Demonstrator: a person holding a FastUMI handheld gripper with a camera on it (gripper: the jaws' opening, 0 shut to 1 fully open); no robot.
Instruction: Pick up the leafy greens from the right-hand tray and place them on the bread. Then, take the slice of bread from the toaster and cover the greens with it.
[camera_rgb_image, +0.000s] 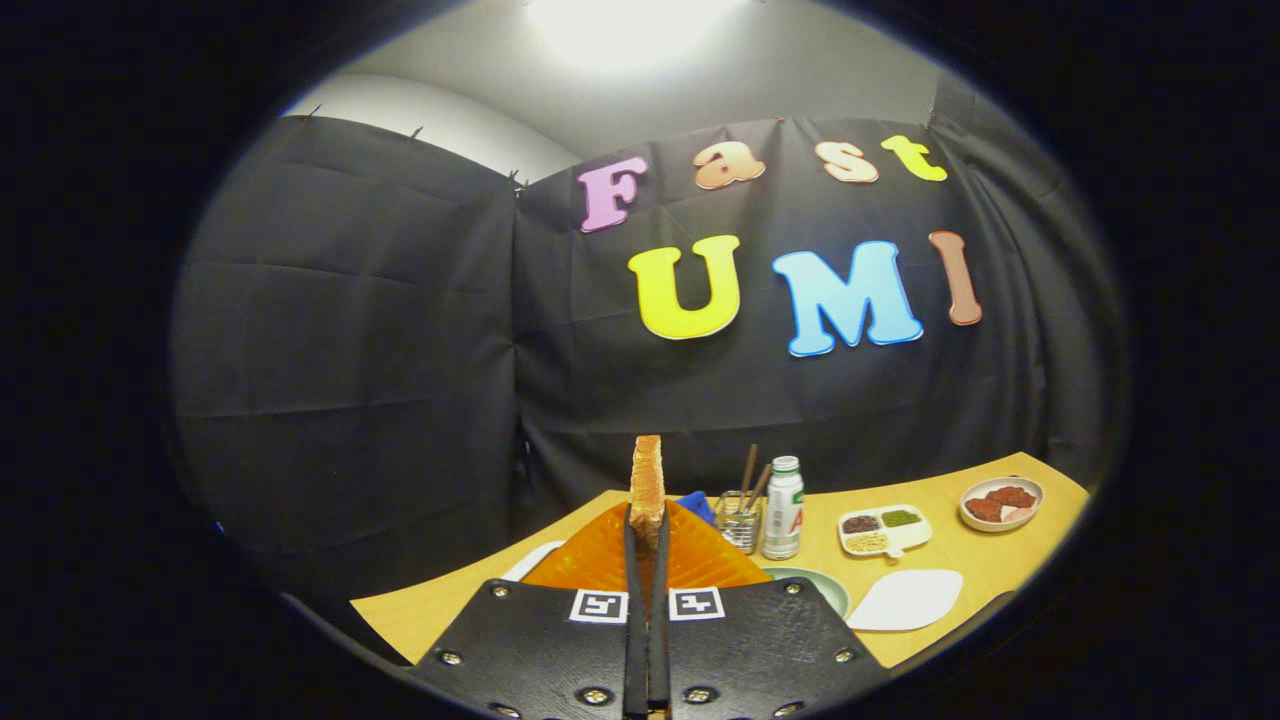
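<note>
Bread slice (647, 480) pinched upright btwn closed fingers (646, 530); divided dish (884, 530) w/ seeds, bowl (1001, 502) w/ meat.

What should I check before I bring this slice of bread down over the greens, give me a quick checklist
1. Grip on the slice of bread: ok, the gripper has both fingers pressed on its lower edge.
2. Slice orientation: not ok for covering, it stands upright on edge between the fingers.
3. Greens in place on the bottom bread: cannot tell, hidden behind the fingers.
4. Orange plate below: ok, it lies just beyond the fingers.
5. Clearance from the glass with chopsticks and the white bottle: ok, both stand apart beside the plate.
</note>
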